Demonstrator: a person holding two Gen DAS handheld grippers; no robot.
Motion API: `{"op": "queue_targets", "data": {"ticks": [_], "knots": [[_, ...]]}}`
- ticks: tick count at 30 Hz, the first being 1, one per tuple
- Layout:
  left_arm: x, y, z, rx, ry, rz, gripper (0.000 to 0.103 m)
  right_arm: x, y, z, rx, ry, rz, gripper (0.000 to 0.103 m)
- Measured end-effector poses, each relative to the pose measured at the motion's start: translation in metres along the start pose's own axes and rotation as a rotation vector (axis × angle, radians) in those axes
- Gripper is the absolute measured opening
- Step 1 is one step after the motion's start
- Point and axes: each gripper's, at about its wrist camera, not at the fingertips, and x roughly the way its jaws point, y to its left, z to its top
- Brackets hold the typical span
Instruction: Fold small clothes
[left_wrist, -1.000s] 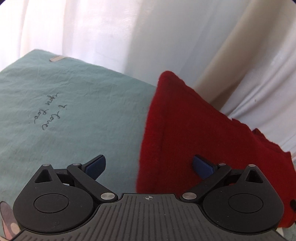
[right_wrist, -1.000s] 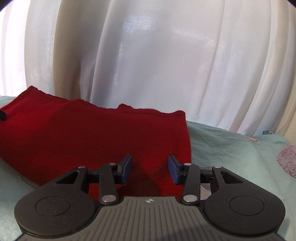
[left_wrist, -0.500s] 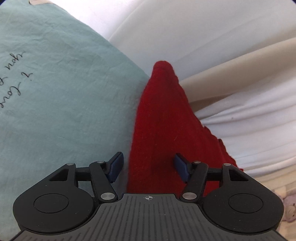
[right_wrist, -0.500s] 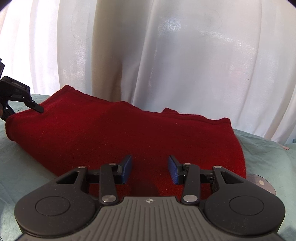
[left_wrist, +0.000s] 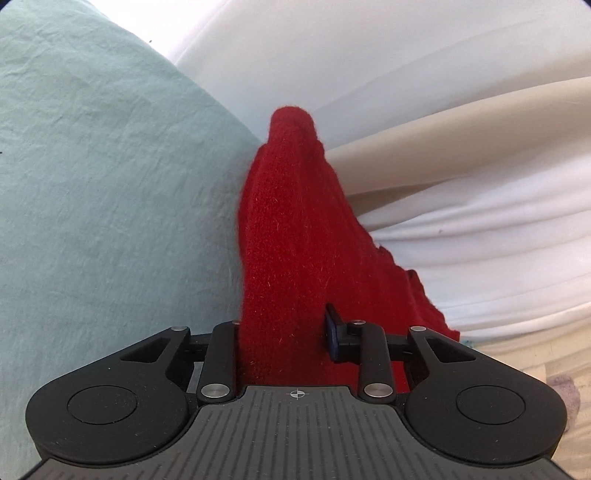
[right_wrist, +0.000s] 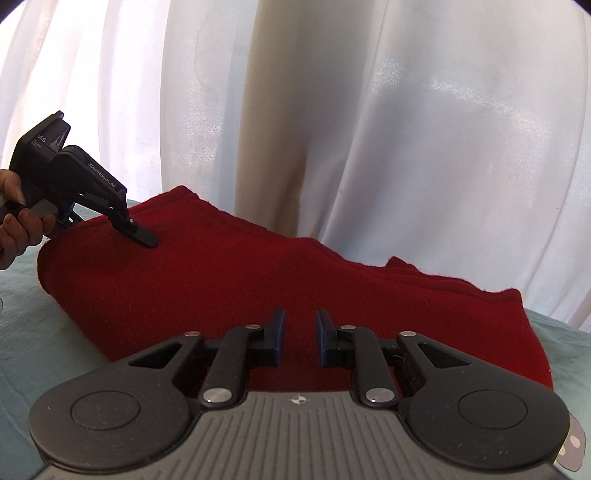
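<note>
Handwriting gone from left view, left gripper (left_wrist: 284, 332) closing on red garment (left_wrist: 295, 236), right gripper (right_wrist: 299, 332) closing, "CenRobot.AI" label.

Both hand-held grippers (left_wrist: 284, 338) (right_wrist: 299, 338) narrower than before

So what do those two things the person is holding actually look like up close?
Each tool is matte black plastic: a ribbed grey-black deck, two round discs at the sides, and hinged link bars with silver pins. The fingers carry dark blue pads. Seen from the right wrist view, the left tool has white lettering on its side and a boxy black top. No cables or sleeves show.
</note>
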Motion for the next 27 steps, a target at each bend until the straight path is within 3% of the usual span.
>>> {"op": "queue_targets", "data": {"ticks": [1,3,6,8,10,12,15,22,27], "knots": [[0.002,0.000,-0.001,0.011,0.005,0.023,0.036,0.000,0.003,0.001,-0.008,-0.009,0.004,0.017],[0.007,0.002,-0.004,0.033,0.020,0.042,0.054,0.003,0.008,0.001,-0.028,-0.007,0.013,0.017],[0.008,0.002,-0.004,0.037,0.022,0.012,0.064,0.011,0.016,-0.003,-0.056,0.017,0.017,0.017],[0.009,-0.001,-0.002,0.043,0.033,0.024,0.065,0.019,0.018,-0.009,-0.060,0.048,0.008,0.017],[0.010,-0.006,-0.003,0.070,0.033,0.057,0.059,0.023,0.014,-0.014,-0.038,0.052,0.014,0.017],[0.009,-0.015,-0.005,0.106,0.035,0.097,0.039,0.022,0.010,-0.011,-0.015,0.059,0.029,0.017],[-0.008,-0.036,-0.005,0.116,0.008,0.083,0.029,0.011,0.004,-0.009,0.020,0.042,0.044,0.017],[-0.031,-0.151,-0.031,0.286,-0.015,0.026,0.026,-0.008,-0.014,-0.013,0.090,0.021,0.001,0.017],[0.021,-0.210,-0.078,0.431,0.013,0.085,0.027,-0.023,-0.035,-0.016,0.166,0.027,-0.061,0.017]]}}
